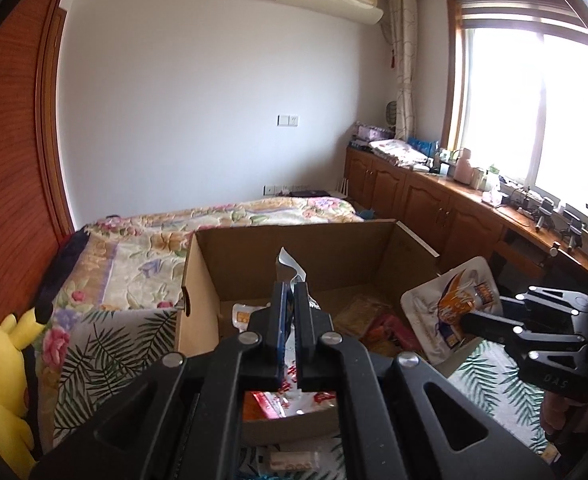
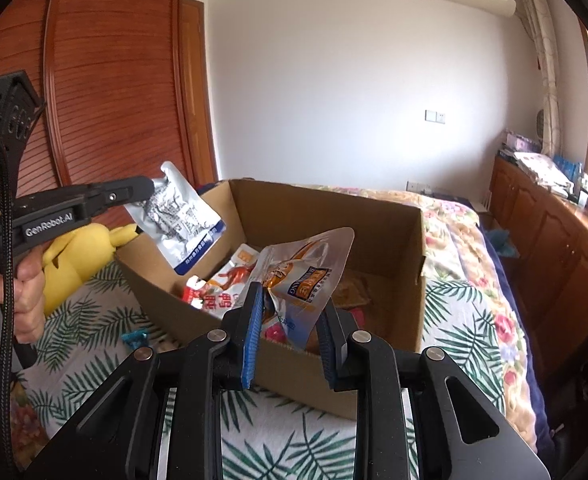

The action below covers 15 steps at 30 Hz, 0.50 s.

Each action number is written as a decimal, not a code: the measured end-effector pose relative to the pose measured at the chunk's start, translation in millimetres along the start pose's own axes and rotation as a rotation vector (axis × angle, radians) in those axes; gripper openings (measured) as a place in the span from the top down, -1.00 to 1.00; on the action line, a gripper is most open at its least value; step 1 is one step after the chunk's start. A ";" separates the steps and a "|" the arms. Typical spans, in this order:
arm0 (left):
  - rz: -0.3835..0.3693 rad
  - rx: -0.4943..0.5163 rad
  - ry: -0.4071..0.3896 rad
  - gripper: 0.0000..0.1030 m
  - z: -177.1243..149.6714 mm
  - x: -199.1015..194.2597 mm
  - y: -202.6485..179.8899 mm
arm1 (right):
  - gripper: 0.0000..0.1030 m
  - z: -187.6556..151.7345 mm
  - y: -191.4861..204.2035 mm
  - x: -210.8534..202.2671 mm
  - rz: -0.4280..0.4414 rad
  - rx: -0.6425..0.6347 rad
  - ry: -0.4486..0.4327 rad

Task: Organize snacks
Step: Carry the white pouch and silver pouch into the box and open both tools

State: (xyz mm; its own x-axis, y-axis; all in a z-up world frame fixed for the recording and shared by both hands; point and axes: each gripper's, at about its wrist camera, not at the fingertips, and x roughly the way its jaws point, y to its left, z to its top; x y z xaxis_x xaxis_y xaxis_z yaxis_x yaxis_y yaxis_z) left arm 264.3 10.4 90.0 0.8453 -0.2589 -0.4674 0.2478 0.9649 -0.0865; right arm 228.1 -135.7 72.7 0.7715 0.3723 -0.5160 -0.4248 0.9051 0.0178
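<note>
An open cardboard box (image 1: pixel 234 264) (image 2: pixel 325 216) stands on the bed with several snack packets (image 2: pixel 230 280) in its bottom. My left gripper (image 1: pixel 290 286) is shut on a silver pouch with blue print (image 1: pixel 289 262) and holds it over the box's near left side. In the right wrist view this left gripper (image 2: pixel 146 189) comes in from the left with the silver pouch (image 2: pixel 178 220) hanging from it. My right gripper (image 2: pixel 290 314) is shut on an orange and white pouch (image 2: pixel 305 276) above the box's near edge. From the left wrist view, the right gripper (image 1: pixel 467 318) holds the orange pouch (image 1: pixel 445 304) at the box's right side.
A yellow plush toy (image 1: pixel 2 364) (image 2: pixel 78 256) lies left of the box on the leaf-print cover (image 2: pixel 294 432). Loose wrappers (image 2: pixel 134 338) (image 1: pixel 294 460) lie on the bed near the box. Wooden cabinets (image 1: pixel 425 204) run along the right under a window; a wardrobe (image 2: pixel 106 80) stands at the left.
</note>
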 end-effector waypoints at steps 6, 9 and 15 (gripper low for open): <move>0.005 -0.005 0.048 1.00 -11.0 25.3 7.7 | 0.54 -0.9 -2.0 26.7 0.000 0.005 0.030; 0.005 -0.003 0.064 1.00 -14.4 33.4 7.4 | 0.53 -0.3 -0.8 38.7 0.004 0.008 0.047; 0.009 0.015 0.096 0.99 -21.1 43.7 4.0 | 0.53 2.4 4.5 59.6 0.016 0.011 0.079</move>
State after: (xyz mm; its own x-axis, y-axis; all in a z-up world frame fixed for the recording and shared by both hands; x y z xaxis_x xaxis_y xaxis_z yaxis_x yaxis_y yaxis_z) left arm 292.3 3.8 50.7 0.7981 -0.2447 -0.5506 0.2484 0.9662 -0.0692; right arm 273.2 -109.0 44.1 0.7242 0.3700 -0.5819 -0.4318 0.9013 0.0357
